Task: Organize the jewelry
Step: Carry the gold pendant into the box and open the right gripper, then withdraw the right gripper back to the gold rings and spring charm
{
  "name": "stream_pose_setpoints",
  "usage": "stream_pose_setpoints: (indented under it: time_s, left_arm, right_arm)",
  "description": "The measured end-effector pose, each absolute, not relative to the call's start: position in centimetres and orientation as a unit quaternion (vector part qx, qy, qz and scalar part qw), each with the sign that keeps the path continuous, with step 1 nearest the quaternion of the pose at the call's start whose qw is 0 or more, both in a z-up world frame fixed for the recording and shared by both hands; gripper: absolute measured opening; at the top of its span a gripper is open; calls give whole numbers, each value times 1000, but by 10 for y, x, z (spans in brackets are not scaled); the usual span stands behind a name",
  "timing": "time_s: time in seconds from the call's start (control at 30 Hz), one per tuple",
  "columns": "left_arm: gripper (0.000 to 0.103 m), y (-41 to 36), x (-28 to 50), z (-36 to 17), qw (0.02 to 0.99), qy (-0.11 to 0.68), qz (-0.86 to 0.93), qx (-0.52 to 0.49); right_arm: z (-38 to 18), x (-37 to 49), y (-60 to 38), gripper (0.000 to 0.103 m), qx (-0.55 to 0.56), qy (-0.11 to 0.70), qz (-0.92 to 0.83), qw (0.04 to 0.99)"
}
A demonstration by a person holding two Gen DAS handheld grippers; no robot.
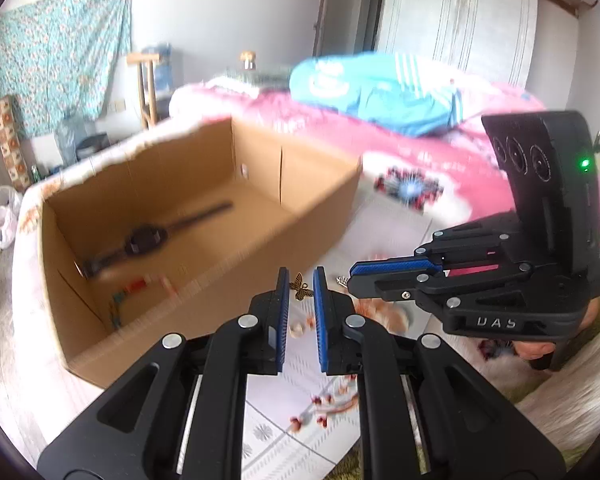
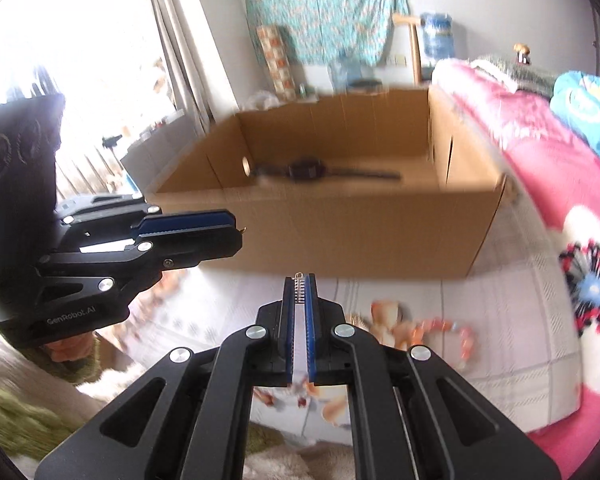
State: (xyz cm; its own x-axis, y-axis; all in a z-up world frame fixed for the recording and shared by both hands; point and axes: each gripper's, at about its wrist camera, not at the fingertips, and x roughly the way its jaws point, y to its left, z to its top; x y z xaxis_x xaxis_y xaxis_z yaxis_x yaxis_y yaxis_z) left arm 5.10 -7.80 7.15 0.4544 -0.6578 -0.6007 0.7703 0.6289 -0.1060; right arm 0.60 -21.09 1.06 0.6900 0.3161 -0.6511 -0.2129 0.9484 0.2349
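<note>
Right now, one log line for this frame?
left gripper: shut on butterfly charm | right gripper: shut on silver piece | cardboard box: open, watch inside

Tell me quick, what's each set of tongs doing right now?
Left tongs: closed on a butterfly charm.
Right tongs: closed on a silver chain piece.

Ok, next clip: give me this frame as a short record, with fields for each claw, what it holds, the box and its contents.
left claw: shut on butterfly charm, gold-coloured, gripped at the fingertips
right claw: shut on small silver piece, type unclear
cardboard box: open top, on the patterned bedspread, just ahead of both claws
box contents: dark wristwatch lying flat; small colourful items near the front wall, blurred
outside box: orange bead string on the bedspread
</note>
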Motion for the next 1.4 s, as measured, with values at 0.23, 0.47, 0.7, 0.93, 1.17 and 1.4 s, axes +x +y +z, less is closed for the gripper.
stream_pose_setpoints:
  time_s: [0.23,0.47,0.7,0.93,1.17,1.4]
  left_arm:
    - [11,-77,97,112,865,306,-390,79]
    - [11,-96,206,86,795,466,-386,35]
    - [11,-116,269,34,737,570,-362,15]
    - [21,-120,288,25,730,589,-346,-17]
    - [28,-120,284,41,748,568,-343,4]
    - [50,-107,258,84,791,501,-351,17]
  right_arm:
    - [53,30,-218,5,63,302,145,940]
    - [45,108,-222,5,87,372,173,908]
    - [26,166,-224,5,97,453,172,869]
    - [29,174,-237,7,121,453,170,867]
    - [42,160,-256,8,151,425,163,878]
    - [62,133,-261,33,160,373,147,902]
